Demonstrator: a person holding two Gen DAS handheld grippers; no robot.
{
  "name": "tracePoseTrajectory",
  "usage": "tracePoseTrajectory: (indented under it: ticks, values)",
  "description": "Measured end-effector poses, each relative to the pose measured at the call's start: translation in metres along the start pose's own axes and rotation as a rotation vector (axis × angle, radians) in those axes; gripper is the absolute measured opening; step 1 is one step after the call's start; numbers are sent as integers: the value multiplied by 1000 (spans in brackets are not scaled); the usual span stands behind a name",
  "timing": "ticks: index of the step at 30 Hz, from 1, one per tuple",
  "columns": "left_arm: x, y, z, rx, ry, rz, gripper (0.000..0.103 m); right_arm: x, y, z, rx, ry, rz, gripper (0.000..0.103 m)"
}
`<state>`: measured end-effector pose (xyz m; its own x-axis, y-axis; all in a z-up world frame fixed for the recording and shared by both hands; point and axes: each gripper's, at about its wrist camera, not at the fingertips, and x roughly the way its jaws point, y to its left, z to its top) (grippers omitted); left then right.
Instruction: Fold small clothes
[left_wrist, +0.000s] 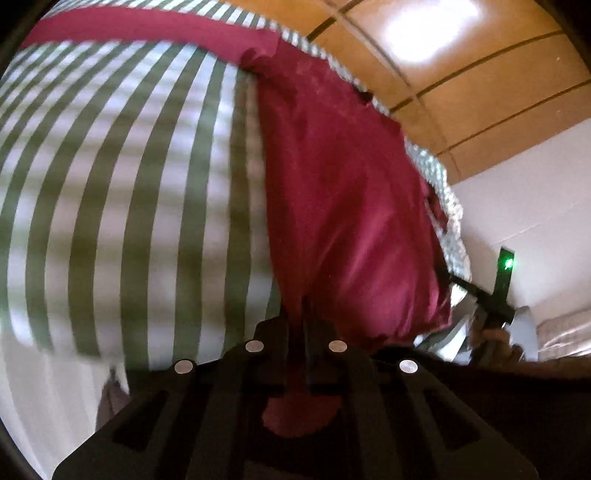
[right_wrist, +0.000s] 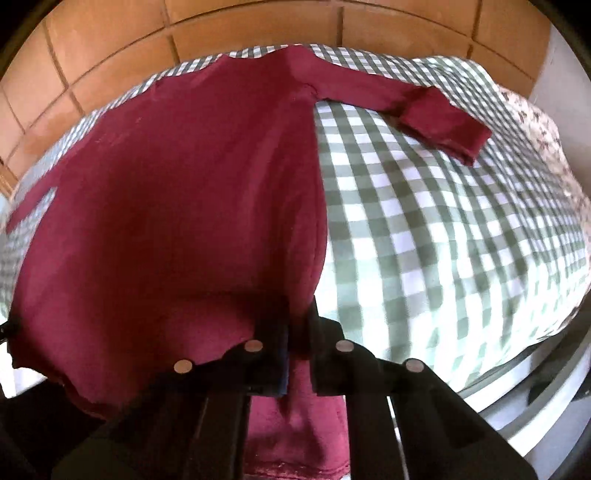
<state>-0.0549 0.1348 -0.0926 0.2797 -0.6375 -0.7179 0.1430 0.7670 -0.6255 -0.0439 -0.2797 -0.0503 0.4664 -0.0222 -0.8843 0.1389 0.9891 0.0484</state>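
A small dark red long-sleeved top (right_wrist: 177, 206) lies on a green and white checked cloth (right_wrist: 424, 236). In the right wrist view one sleeve (right_wrist: 436, 122) stretches out to the upper right. My right gripper (right_wrist: 299, 332) is shut on the top's near edge, with red fabric bunched between its fingers. In the left wrist view the same red top (left_wrist: 343, 206) runs up from my left gripper (left_wrist: 304, 314), which is shut on the garment's edge, a fold of it hanging below the fingers. The other gripper shows at the right edge of that view as a dark bar (left_wrist: 484, 299).
Orange-brown floor tiles (right_wrist: 110, 44) lie beyond the checked cloth. A flowered fabric (right_wrist: 546, 147) sits along the cloth's right side. In the left wrist view a white wall (left_wrist: 535, 206) and a green light (left_wrist: 509, 264) stand at the right.
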Motion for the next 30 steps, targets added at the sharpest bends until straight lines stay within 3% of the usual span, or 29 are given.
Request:
tracePoseTrajectory:
  ticks: [3,6,10,11,12,13,14,17,21,24,27,30]
  values:
    - [8,3,-9,-13,41,71,3,6,-14,-6,10,27,-3,7]
    - [0,1,5,-37,14,93,4,4,-12,-9,-34,36,-10,9]
    - [-29,-20,36,39,-115,140,4,6,-15,-12,-31,56,5,15]
    - [-33,-27,45,59,-150,150,15,5,-16,-12,-24,55,0,25]
    - [-37,-33,53,74,-187,150,48,3,-19,-11,-11,51,-6,33]
    - [-40,-37,63,78,-242,157,67,1,-20,-9,3,42,-8,45]
    - [-38,-42,72,76,-289,169,82,-2,-23,-7,24,28,-6,49]
    - [-15,-56,96,117,-279,174,82,-8,-43,4,123,-22,-20,60]
    - [28,-75,118,150,-244,220,82,-11,-67,27,215,-102,-76,60]
    - [60,-89,123,259,-226,303,82,-7,-86,56,252,-170,-150,60]
    - [86,-80,123,271,-145,329,82,10,-94,84,199,-203,-239,60]
    - [91,-74,121,270,-144,331,83,43,-97,111,80,-164,-338,57]
